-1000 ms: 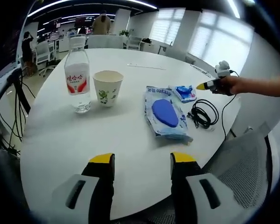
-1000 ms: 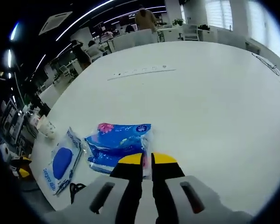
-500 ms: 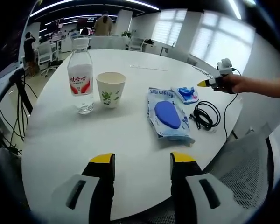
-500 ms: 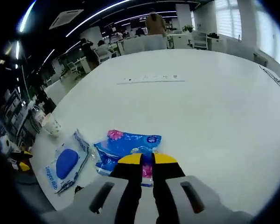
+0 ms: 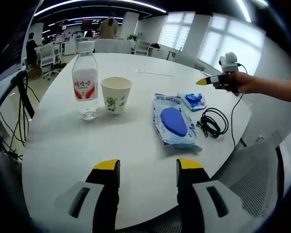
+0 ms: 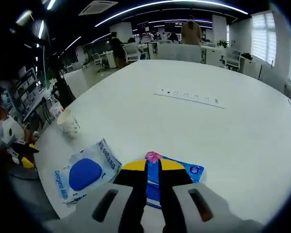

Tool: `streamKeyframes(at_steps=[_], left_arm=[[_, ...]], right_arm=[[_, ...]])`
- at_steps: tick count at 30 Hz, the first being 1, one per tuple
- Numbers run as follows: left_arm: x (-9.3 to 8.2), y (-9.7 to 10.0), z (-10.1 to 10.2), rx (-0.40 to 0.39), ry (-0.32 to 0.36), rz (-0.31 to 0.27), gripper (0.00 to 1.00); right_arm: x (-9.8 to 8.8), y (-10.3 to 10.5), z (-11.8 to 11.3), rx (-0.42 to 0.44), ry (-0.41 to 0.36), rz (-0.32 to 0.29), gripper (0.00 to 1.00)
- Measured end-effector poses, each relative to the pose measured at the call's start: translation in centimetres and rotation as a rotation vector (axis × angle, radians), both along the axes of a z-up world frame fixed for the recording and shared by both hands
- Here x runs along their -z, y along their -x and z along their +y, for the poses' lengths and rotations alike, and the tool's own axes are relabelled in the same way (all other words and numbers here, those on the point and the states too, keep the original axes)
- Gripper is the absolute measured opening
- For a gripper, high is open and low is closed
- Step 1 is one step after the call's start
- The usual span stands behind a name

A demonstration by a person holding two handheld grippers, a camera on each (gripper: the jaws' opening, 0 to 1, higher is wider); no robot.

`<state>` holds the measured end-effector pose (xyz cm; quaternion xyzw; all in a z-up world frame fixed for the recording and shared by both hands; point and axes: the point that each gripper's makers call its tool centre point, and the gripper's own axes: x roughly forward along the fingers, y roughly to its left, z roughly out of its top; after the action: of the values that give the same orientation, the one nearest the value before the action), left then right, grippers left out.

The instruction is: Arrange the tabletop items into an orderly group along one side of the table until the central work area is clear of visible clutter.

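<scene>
In the left gripper view, a water bottle [image 5: 85, 80] stands upright at the left of the white table [image 5: 63, 145], with a paper cup [image 5: 116, 95] just beside it on the right. Right of them lies a blue wipes pack [image 5: 175, 121], then a small blue packet [image 5: 194, 101] and a coiled black cable [image 5: 212, 122] near the table edge. The left gripper [image 5: 148, 167] hangs over the near edge, jaws wide apart and holding nothing. At far right the right gripper [image 5: 219, 79] is above the table, held in a hand [image 5: 245, 85].

In the right gripper view, the cup [image 6: 68, 122] stands at left, the wipes pack [image 6: 86, 173] lies flat, and the right gripper [image 6: 153, 166] has its jaws nearly together, pinching the blue packet [image 6: 182, 171].
</scene>
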<state>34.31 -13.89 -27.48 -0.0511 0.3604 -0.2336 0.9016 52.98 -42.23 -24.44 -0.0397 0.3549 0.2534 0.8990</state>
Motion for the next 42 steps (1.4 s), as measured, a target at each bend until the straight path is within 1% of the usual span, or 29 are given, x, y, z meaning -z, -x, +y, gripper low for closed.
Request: streamKeyframes(at_steps=[4,12,14,16,18,20,21,23,25,28,31,33,35,38,40,41,42], left_arm=[[-0.1,-0.1,0.2,-0.014,0.008,-0.007,0.46],[-0.2,0.0,0.1,-0.02,0.019,-0.008,0.46],[-0.2,0.0,0.0,-0.02,0.023,-0.007,0.46],[-0.1,0.1,0.0,-0.017,0.023,-0.005,0.45],[-0.1,0.0,-0.1,-0.014,0.026,-0.004,0.46],[-0.1,0.1,-0.2,-0.01,0.029,-0.005,0.45],[-0.1,0.1,-0.3,-0.008,0.032,-0.005,0.45],[-0.2,0.1,-0.3,-0.006,0.034,-0.006,0.45],[-0.2,0.1,-0.4,-0.004,0.036,-0.006,0.45],[-0.2,0.1,-0.4,-0.005,0.039,-0.009,0.45],[-0.3,0.0,-0.3,-0.007,0.04,-0.009,0.45],[-0.3,0.0,-0.3,-0.01,0.042,-0.009,0.45],[-0.3,0.0,-0.2,-0.013,0.043,-0.011,0.45],[-0.3,0.0,-0.1,-0.013,0.042,-0.007,0.45],[-0.3,0.0,-0.1,-0.009,0.041,-0.003,0.45],[-0.3,0.0,-0.1,-0.007,0.04,-0.002,0.45],[-0.3,0.0,-0.2,-0.004,0.041,-0.001,0.45]], right_arm=[[0.8,0.3,2.1,-0.055,0.009,0.016,0.07],[1.8,0.9,4.6,-0.11,0.018,0.047,0.08],[2.3,0.7,5.0,-0.127,0.024,0.054,0.08],[3.3,0.5,5.3,-0.171,0.052,0.074,0.09],[4.3,0.7,5.6,-0.228,0.099,0.097,0.11],[4.7,0.4,6.0,-0.263,0.123,0.091,0.13],[4.8,0.2,6.2,-0.273,0.123,0.09,0.13],[5.2,-0.1,6.7,-0.301,0.124,0.104,0.14],[5.9,-0.3,6.9,-0.342,0.149,0.124,0.16],[6.3,-0.2,7.6,-0.391,0.189,0.136,0.19],[6.8,-0.4,8.3,-0.443,0.213,0.146,0.17],[7.4,-0.1,8.4,-0.485,0.266,0.165,0.17],[8.0,-0.1,8.8,-0.514,0.285,0.179,0.18],[8.4,0.1,9.5,-0.55,0.3,0.182,0.18],[8.8,0.1,9.4,-0.567,0.339,0.177,0.19],[8.9,0.0,9.2,-0.572,0.354,0.173,0.17],[8.8,-0.3,9.1,-0.565,0.361,0.158,0.12]])
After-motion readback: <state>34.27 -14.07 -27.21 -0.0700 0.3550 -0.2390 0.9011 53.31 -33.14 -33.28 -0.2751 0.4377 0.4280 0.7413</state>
